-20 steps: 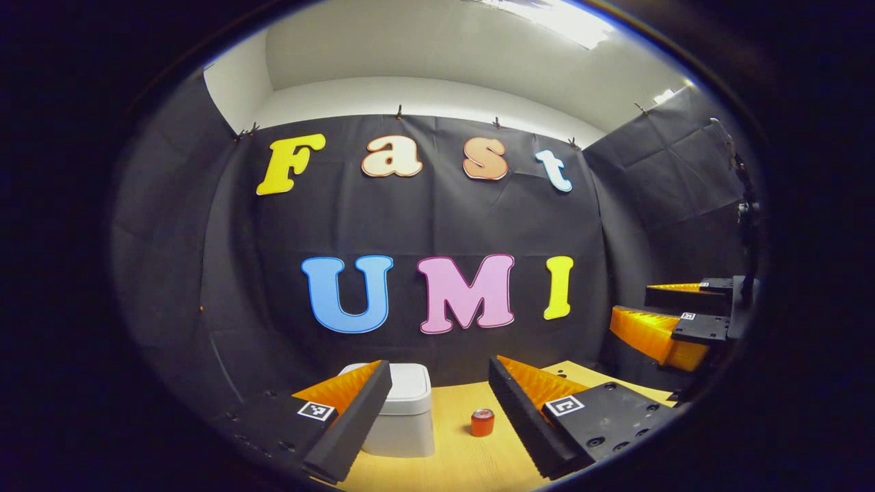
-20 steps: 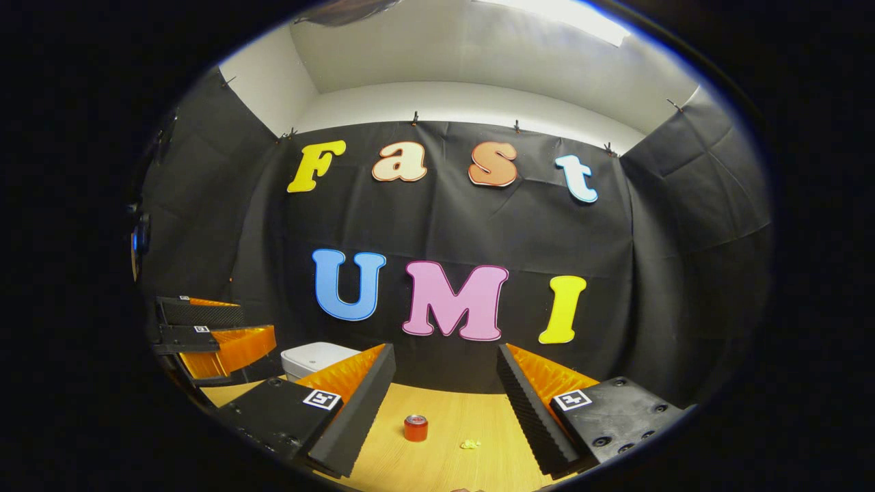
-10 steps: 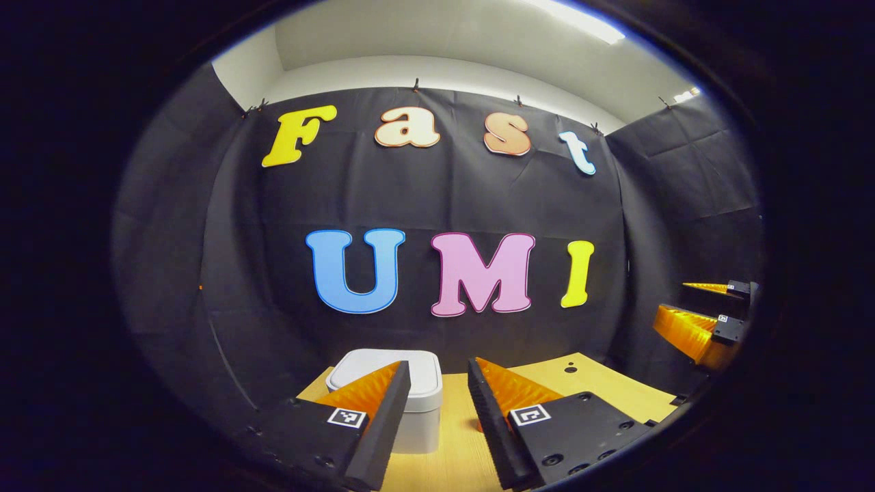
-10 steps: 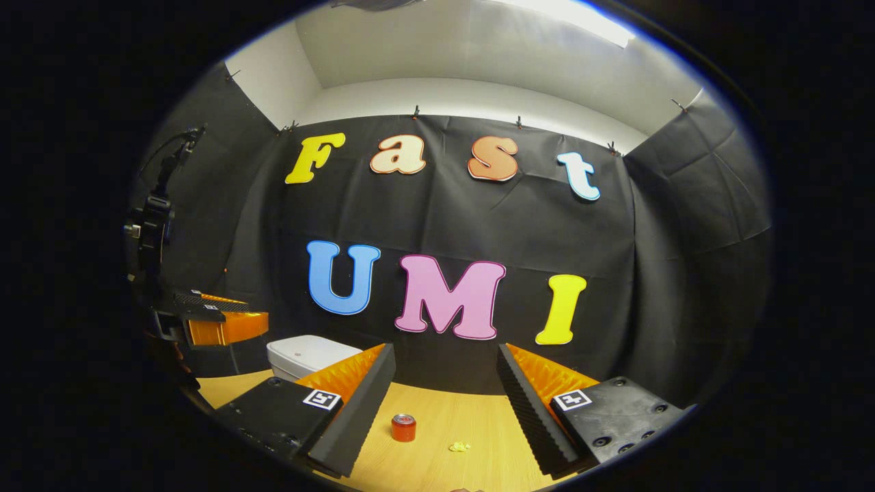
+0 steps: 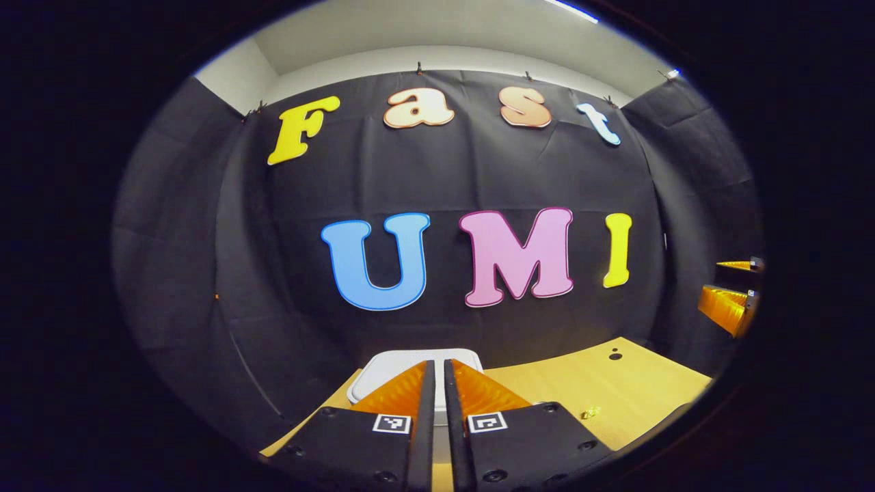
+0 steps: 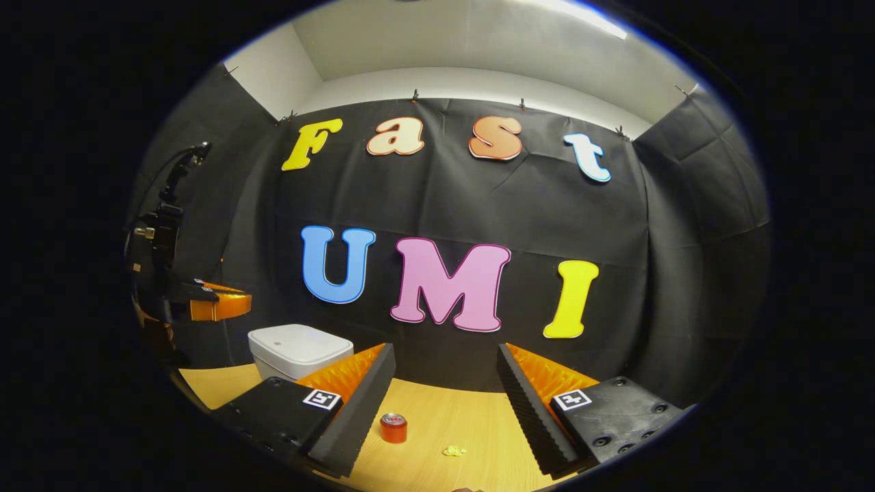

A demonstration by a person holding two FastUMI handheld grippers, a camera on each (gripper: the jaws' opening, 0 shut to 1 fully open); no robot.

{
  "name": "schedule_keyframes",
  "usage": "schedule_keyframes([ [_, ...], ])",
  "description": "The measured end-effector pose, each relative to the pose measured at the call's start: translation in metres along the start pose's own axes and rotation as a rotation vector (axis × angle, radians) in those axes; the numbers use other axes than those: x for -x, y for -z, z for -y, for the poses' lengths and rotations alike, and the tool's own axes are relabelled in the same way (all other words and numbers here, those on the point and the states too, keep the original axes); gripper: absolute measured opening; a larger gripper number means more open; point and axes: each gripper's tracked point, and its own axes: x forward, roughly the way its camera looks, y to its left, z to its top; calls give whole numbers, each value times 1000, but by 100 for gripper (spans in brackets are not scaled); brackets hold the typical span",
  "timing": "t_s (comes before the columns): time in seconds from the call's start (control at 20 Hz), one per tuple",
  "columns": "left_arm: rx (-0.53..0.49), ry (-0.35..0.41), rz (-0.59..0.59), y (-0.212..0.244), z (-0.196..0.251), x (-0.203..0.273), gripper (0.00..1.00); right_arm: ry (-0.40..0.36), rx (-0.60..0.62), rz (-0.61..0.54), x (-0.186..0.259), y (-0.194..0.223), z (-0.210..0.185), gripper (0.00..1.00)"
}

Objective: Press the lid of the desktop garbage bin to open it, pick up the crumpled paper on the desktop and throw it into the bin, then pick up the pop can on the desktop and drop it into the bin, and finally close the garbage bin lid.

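Left gripper view shows the left gripper [image 5: 439, 383] with its jaws almost together and nothing between them, pointing at the white garbage bin [image 5: 383, 369], whose lid is down, while the crumpled paper [image 5: 590, 412] lies on the wooden table [image 5: 615, 389] to the right. Right gripper view shows the right gripper [image 6: 444, 359] with its jaws wide apart and empty above the table, with the pop can [image 6: 394, 428] standing upright and the yellow paper just beside it, both well apart from the bin at the left.
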Motion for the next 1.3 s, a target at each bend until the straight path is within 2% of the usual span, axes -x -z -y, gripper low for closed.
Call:
schedule_keyframes([
  [0.2,19,8,0,23,-11,-34,7,-25,-22,-27,-30,23,5,96],
  [0.4,73,-3,-51,56,-31,-74,6,-57,-42,-71,-49,47,4,96],
  [0.65,84,1,-159,96,-42,-99,5,-96,-38,-118,-54,67,-4,96],
  [1.0,14,53,-182,114,-36,-103,6,8,-58,-107,-47,62,12,96],
  [1.3,29,113,-79,116,-36,-101,6,102,-36,-128,-25,56,21,96],
])
